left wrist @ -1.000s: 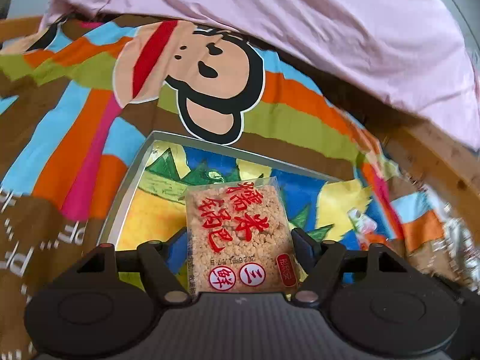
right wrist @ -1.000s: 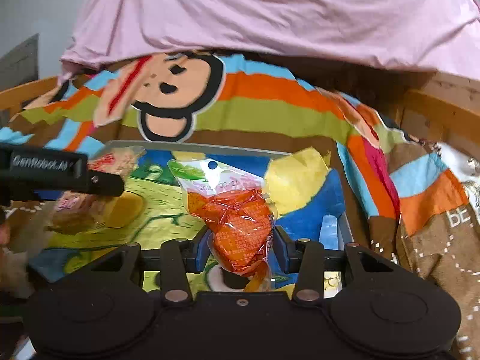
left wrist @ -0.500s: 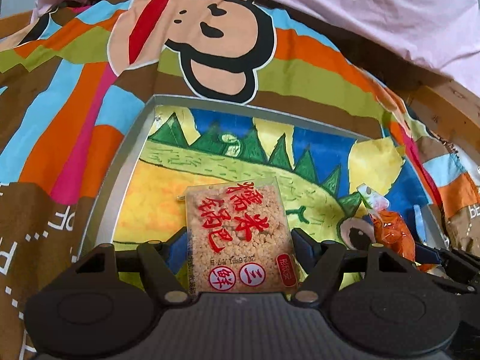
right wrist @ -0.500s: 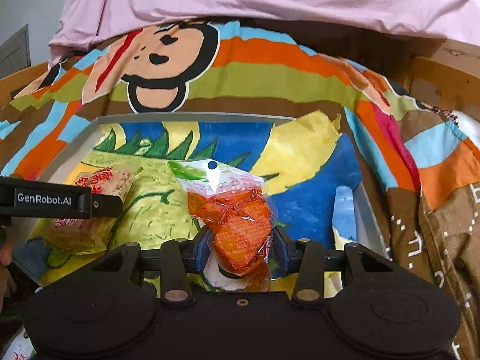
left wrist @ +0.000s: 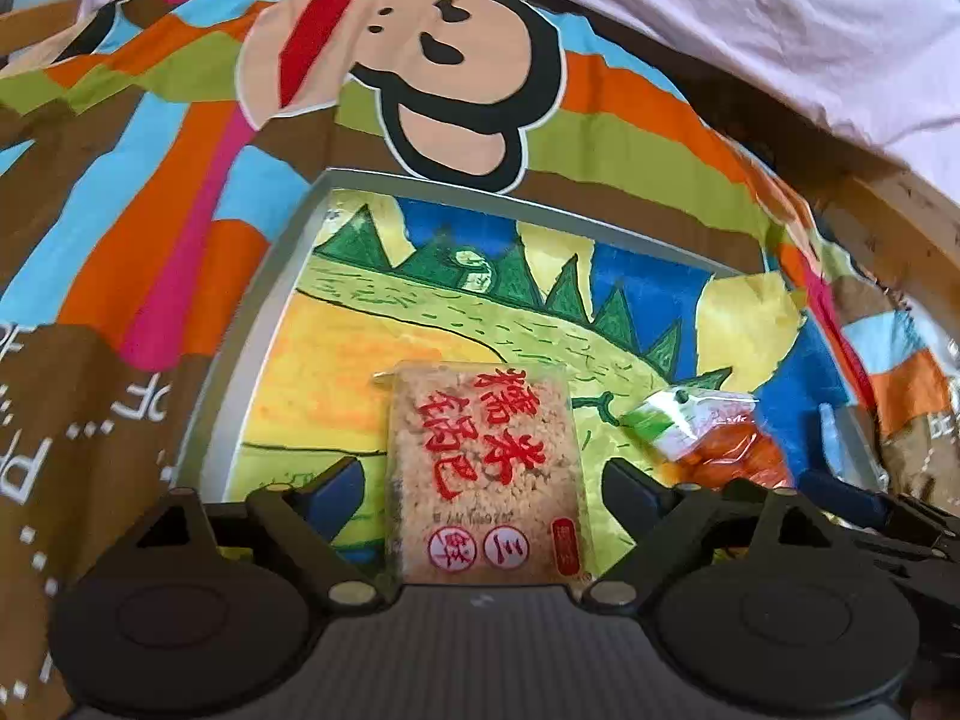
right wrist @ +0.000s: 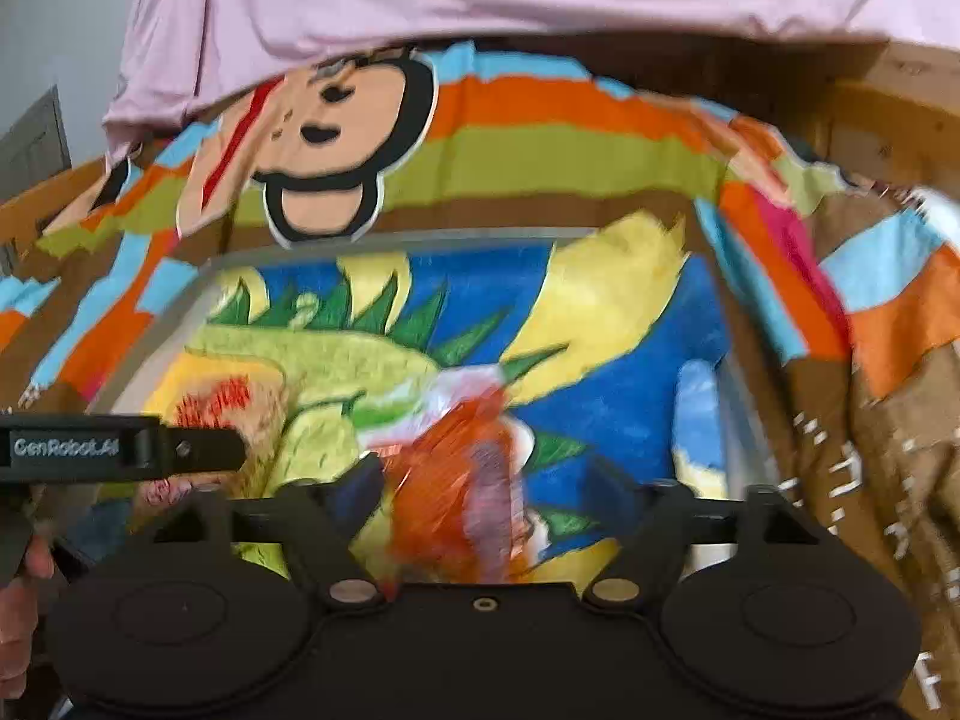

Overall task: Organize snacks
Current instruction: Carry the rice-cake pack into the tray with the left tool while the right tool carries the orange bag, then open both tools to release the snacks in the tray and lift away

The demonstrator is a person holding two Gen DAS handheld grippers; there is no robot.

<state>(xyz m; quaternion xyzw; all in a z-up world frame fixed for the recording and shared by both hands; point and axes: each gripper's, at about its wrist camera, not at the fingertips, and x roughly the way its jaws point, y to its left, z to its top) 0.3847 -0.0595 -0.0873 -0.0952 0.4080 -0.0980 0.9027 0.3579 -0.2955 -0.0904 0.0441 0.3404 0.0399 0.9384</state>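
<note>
A tan rice-cracker packet (left wrist: 486, 468) with red characters lies in the grey-rimmed tray (left wrist: 258, 312) with a painted liner. My left gripper (left wrist: 483, 486) stands open around it, fingers apart from its sides. An orange snack bag (right wrist: 456, 480) with a green-white top lies blurred between the spread fingers of my right gripper (right wrist: 486, 486), which is open. The bag also shows in the left wrist view (left wrist: 714, 438), to the right of the cracker packet. The cracker packet shows dimly in the right wrist view (right wrist: 240, 414) behind the left gripper's finger (right wrist: 120, 447).
The tray (right wrist: 180, 312) sits on a striped monkey-print blanket (left wrist: 420, 60). A pink sheet (left wrist: 720, 18) lies behind it. A wooden bed frame (left wrist: 900, 228) runs at the right. A hand (right wrist: 18, 594) holds the left gripper.
Both grippers have opened; the cracker packet and the orange bag now lie loose in the tray. Both views have moved lower and closer to the tray. The right view is blurred.
</note>
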